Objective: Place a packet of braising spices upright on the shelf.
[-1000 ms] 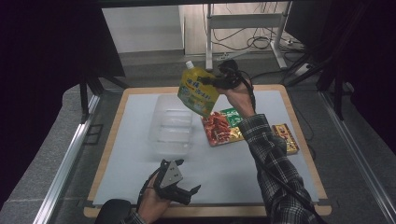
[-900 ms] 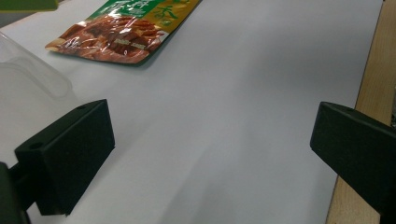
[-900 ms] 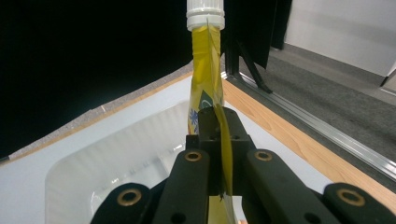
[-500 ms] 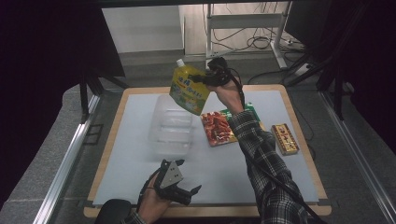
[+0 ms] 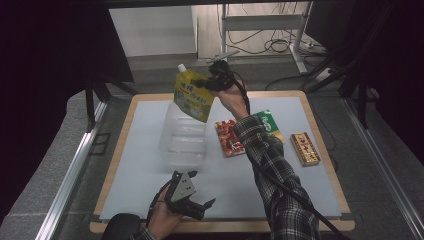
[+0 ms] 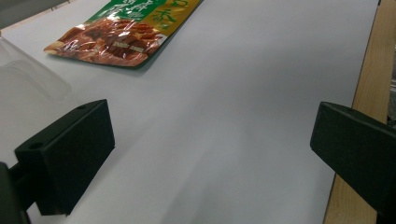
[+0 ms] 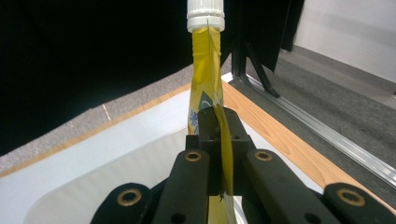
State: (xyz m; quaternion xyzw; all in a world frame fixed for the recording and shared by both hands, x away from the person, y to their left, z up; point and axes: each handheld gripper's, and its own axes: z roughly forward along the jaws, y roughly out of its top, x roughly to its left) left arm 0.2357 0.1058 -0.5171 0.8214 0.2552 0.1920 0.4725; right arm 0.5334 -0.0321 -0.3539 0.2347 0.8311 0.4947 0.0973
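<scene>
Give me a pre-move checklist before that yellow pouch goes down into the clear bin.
1. Grip: right gripper jaws closed on the edge of the yellow pouch: ok.
2. Cap: white cap on the spout: ok.
3. Position: pouch hangs above the far end of the clear bin, seemingly clear of its rim: ok.
4. Bin contents: through the clear walls, cannot tell.
5. Left gripper: open, low at the near table edge, away from the bin: ok.
6. Snack packets: flat beside the bin, out of the path: ok.
</scene>
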